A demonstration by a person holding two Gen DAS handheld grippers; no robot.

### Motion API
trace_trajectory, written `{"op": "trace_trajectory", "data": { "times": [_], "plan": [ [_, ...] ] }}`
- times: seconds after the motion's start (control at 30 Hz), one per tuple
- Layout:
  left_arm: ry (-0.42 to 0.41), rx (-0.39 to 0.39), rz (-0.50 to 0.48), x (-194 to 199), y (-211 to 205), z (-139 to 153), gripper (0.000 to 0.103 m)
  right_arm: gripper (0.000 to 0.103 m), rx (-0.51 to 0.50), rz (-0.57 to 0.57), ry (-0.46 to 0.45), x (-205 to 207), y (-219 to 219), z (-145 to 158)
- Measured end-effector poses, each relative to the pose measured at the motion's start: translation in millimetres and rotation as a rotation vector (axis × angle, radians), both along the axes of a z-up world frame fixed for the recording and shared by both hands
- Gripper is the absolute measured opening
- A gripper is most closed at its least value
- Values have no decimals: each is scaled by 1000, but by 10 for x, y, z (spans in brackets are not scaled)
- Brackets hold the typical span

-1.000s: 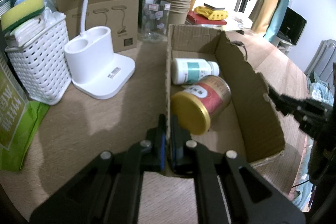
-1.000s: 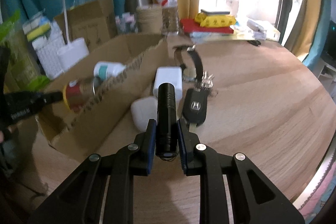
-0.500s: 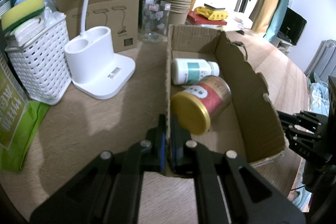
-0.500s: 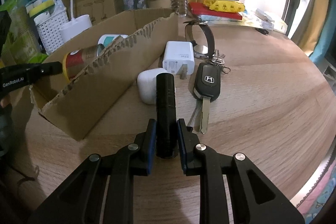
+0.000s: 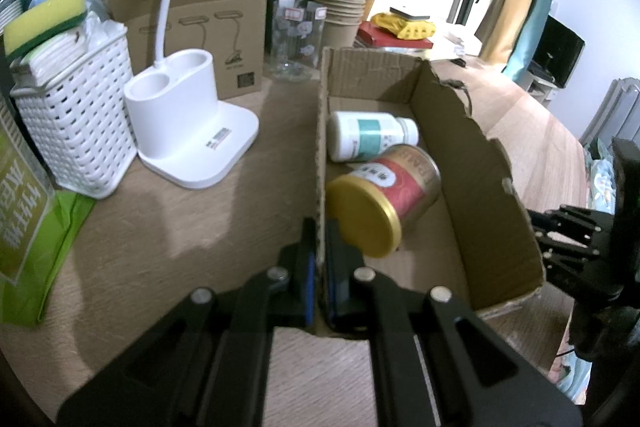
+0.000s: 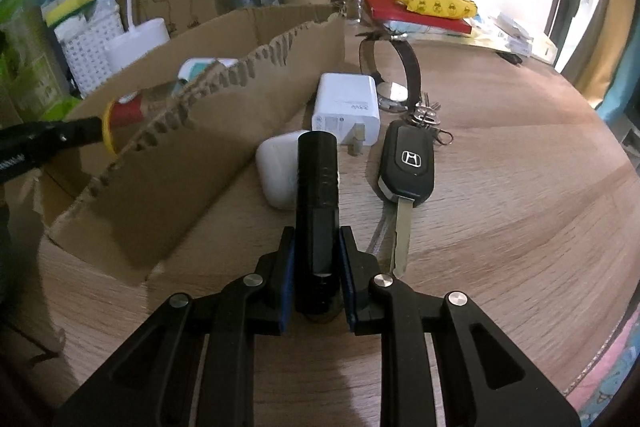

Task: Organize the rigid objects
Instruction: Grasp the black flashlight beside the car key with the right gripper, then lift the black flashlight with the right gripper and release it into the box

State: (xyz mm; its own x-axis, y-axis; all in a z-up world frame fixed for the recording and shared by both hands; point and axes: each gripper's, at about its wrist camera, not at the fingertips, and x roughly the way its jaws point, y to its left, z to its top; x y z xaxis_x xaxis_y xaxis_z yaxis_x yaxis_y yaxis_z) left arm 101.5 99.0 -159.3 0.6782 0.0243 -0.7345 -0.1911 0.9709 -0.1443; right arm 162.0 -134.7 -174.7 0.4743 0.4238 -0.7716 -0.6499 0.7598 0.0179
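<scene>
My left gripper (image 5: 320, 259) is shut on the near wall of an open cardboard box (image 5: 472, 179). Inside the box lie a white pill bottle (image 5: 372, 135) and a red can with a gold lid (image 5: 384, 203). My right gripper (image 6: 318, 259) is shut on a black flashlight (image 6: 318, 179), held low over the wooden table (image 6: 520, 211) to the right of the box (image 6: 208, 139). Beyond the flashlight lie a white earbud case (image 6: 276, 171), a white charger (image 6: 346, 111), a car key (image 6: 408, 167) and a brown-strapped watch (image 6: 400, 75).
Left of the box stand a white lamp base (image 5: 188, 131), a white basket (image 5: 76, 123) with a sponge, a green bag (image 5: 28, 219) and a brown carton (image 5: 200, 23). Cups, a bottle and books (image 6: 420, 11) crowd the back. The right gripper's body (image 5: 588, 247) is beside the box.
The right gripper with the flashlight has dropped lower and pulled back toward the table beside the box. The left gripper has stayed put on the box wall.
</scene>
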Motion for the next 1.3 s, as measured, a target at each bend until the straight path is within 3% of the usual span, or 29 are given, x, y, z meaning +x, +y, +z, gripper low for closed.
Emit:
{"op": "trace_trajectory", "data": {
  "times": [0.37, 0.8, 1.3],
  "plan": [
    [-1, -1, 1, -1, 1, 1, 4, 21, 105, -22, -80, 65, -133, 594],
    [-5, -4, 5, -2, 11, 14, 4, 21, 167, -12, -140, 44, -177, 1012],
    [-11, 0, 6, 8, 6, 13, 4, 21, 235, 89, -238, -21, 168, 1597]
  ]
}}
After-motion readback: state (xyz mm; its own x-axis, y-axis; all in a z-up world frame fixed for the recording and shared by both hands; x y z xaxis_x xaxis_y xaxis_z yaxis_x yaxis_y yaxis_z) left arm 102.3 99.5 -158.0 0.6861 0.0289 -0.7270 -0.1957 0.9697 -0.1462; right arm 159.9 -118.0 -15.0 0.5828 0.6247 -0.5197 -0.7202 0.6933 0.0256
